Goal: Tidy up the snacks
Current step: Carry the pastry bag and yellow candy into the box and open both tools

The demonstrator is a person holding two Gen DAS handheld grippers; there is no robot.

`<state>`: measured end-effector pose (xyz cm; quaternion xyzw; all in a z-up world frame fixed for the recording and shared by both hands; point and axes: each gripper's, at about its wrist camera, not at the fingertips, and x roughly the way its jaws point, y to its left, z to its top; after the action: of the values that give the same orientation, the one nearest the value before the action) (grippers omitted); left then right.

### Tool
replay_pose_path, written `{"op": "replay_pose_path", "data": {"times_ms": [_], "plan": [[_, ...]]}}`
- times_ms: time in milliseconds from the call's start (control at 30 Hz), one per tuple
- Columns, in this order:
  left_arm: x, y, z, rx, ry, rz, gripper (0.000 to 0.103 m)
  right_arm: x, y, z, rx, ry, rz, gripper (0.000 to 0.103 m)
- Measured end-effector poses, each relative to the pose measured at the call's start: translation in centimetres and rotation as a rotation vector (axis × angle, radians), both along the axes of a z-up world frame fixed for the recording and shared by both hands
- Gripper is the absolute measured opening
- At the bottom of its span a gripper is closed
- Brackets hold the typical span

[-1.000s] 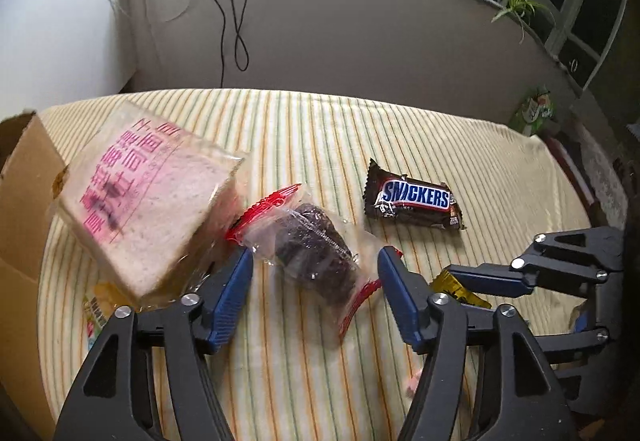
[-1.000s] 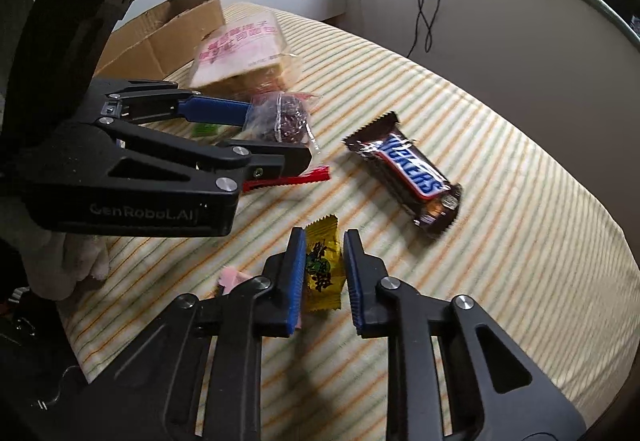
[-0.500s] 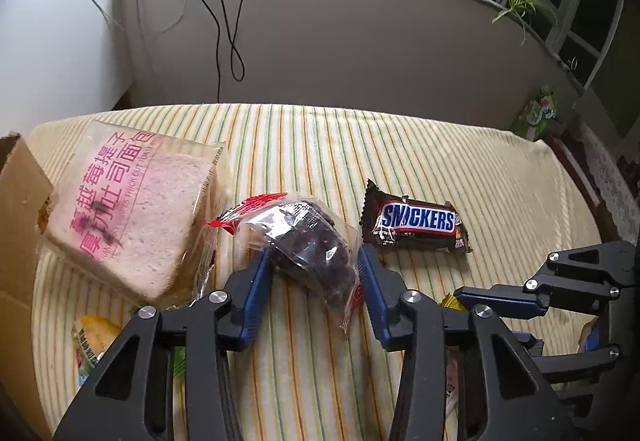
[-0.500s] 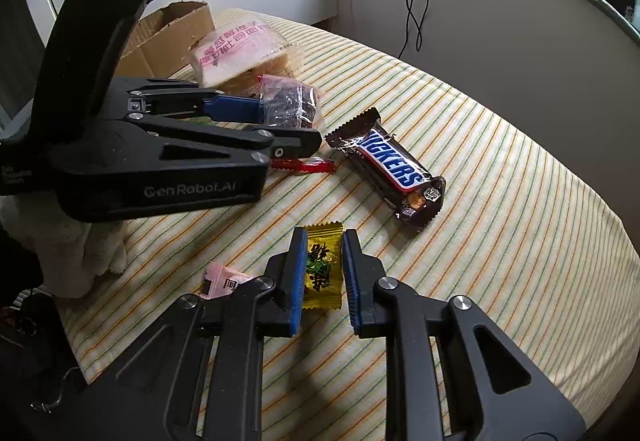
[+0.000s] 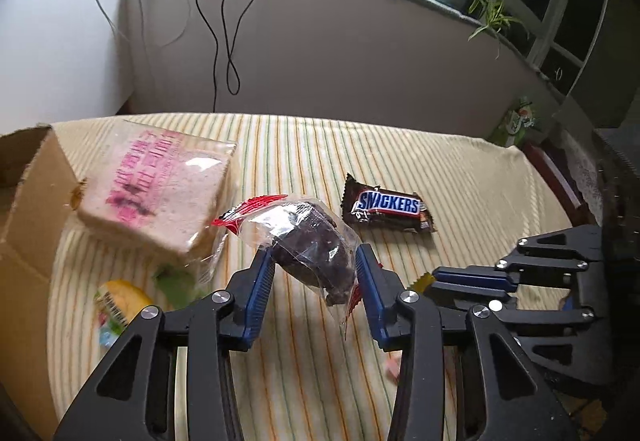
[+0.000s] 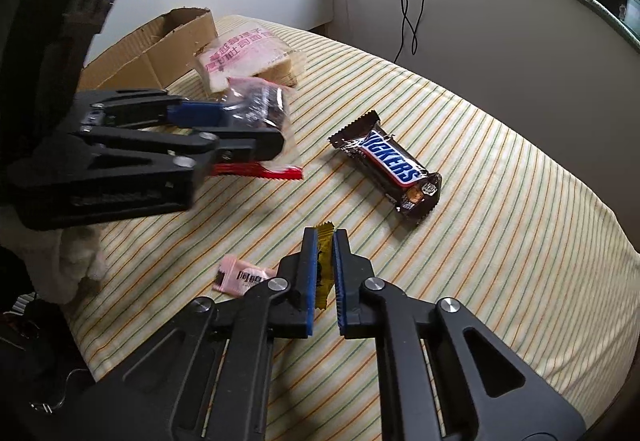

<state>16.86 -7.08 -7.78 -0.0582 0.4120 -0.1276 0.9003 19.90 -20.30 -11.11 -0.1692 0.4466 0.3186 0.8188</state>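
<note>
My left gripper (image 5: 314, 257) is shut on a dark cake in a clear wrapper with red ends (image 5: 312, 245), and the packet hangs clear of the striped cloth; the right wrist view shows the same cake (image 6: 264, 101) in that gripper (image 6: 256, 125). My right gripper (image 6: 325, 241) is shut on a small yellow candy (image 6: 323, 277) low over the cloth. A Snickers bar (image 6: 390, 165) lies flat beyond both grippers. A wrapped bread slice with pink print (image 5: 160, 193) rests at the left beside an open cardboard box (image 5: 28, 209).
A pink candy (image 6: 238, 277) lies just left of my right gripper. Small yellow and green packets (image 5: 116, 301) sit near the box in front of the bread. The striped cloth (image 6: 500, 201) drops off at the right and near edges. A wall with hanging cables stands behind.
The left jaws have closed on the cake packet and lifted it off the cloth. The right jaws have closed fully on the yellow candy.
</note>
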Motion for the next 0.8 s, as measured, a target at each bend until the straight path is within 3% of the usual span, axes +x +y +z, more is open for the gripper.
{"op": "replay_pose_path", "data": {"times_ms": [267, 400, 533, 700, 800], "plan": [[-1.9, 1.7, 1.0, -0.006, -0.035, 0.023, 0.040, -0.7, 0.8, -0.6, -0.040, 0.023, 0.009, 0.010], [-2.6, 2.1, 1.1, -0.017, -0.041, 0.020, 0.040, -1.0, 1.4, -1.0, -0.064, 0.033, 0.028, 0.024], [-3.2, 2.7, 1.4, -0.031, -0.049, 0.022, 0.040, -1.6, 2.1, -1.3, -0.100, 0.018, 0.046, 0.024], [-4.1, 3.4, 2.2, -0.038, -0.072, 0.023, 0.040, -1.8, 2.3, -1.4, -0.103, 0.013, 0.035, 0.013], [-4.7, 4.1, 2.7, -0.044, -0.090, 0.030, 0.040, -2.2, 2.3, -1.2, -0.095, 0.003, 0.018, 0.012]]}}
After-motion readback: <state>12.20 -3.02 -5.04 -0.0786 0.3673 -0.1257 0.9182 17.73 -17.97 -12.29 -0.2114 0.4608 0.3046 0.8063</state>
